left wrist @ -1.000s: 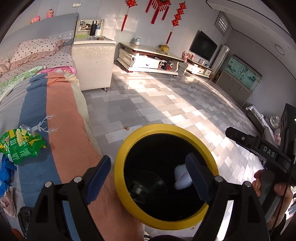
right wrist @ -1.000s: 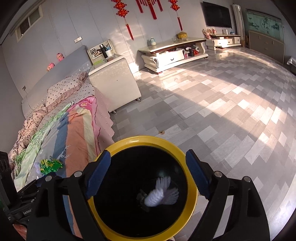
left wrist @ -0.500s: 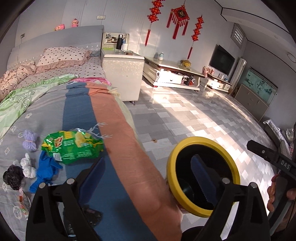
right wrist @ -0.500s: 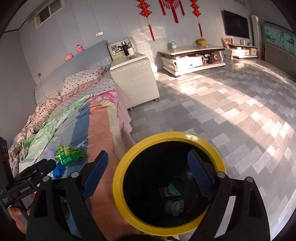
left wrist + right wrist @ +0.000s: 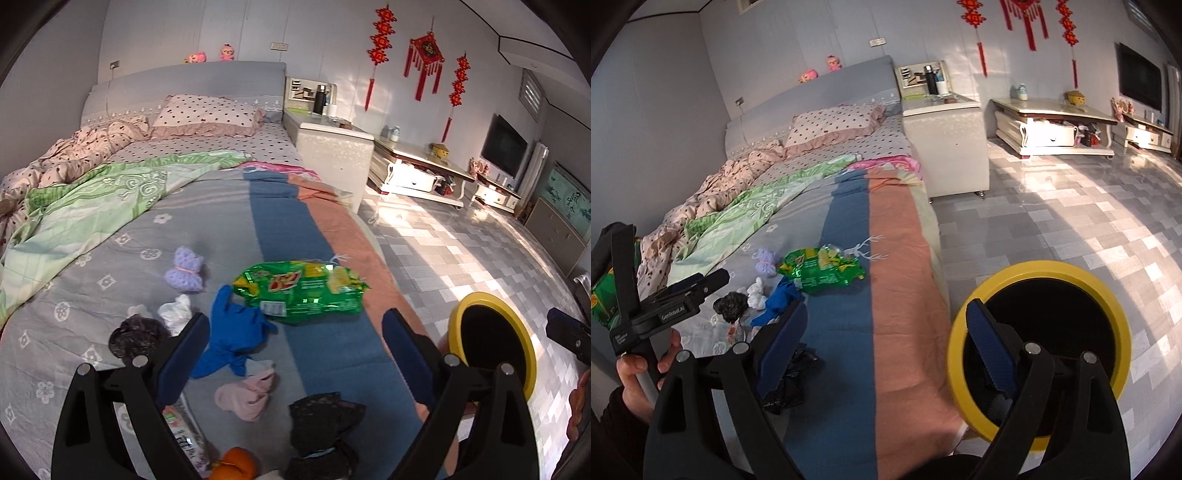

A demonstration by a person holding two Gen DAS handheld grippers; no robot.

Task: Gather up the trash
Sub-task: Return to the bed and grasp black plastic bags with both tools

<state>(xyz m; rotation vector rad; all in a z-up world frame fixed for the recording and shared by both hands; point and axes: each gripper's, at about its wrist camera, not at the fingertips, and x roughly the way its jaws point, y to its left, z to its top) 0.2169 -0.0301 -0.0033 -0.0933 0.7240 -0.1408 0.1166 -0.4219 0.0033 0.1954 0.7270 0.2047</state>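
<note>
A green snack bag (image 5: 301, 291) lies on the striped bed cover, also in the right wrist view (image 5: 822, 271). Around it lie a blue glove (image 5: 232, 338), a purple yarn bundle (image 5: 184, 275), a white wad (image 5: 175, 314), a black wad (image 5: 135, 336), a pink cloth (image 5: 245, 395) and a black lace piece (image 5: 321, 424). A yellow-rimmed black bin (image 5: 1039, 347) stands on the floor beside the bed, also at the right of the left wrist view (image 5: 493, 341). My left gripper (image 5: 295, 354) is open and empty above the trash. My right gripper (image 5: 886, 339) is open and empty over the bed edge.
The bed (image 5: 110, 236) holds a green quilt (image 5: 92, 199) and a dotted pillow (image 5: 207, 116). A white nightstand (image 5: 945, 144) stands at the bed's head. A TV console (image 5: 1052, 127) lines the far wall. The floor (image 5: 1071, 221) is tiled.
Both grippers have swung left, from over the bin's mouth to the bed. The trash pile is now in front of the left gripper. The bin sits at the right.
</note>
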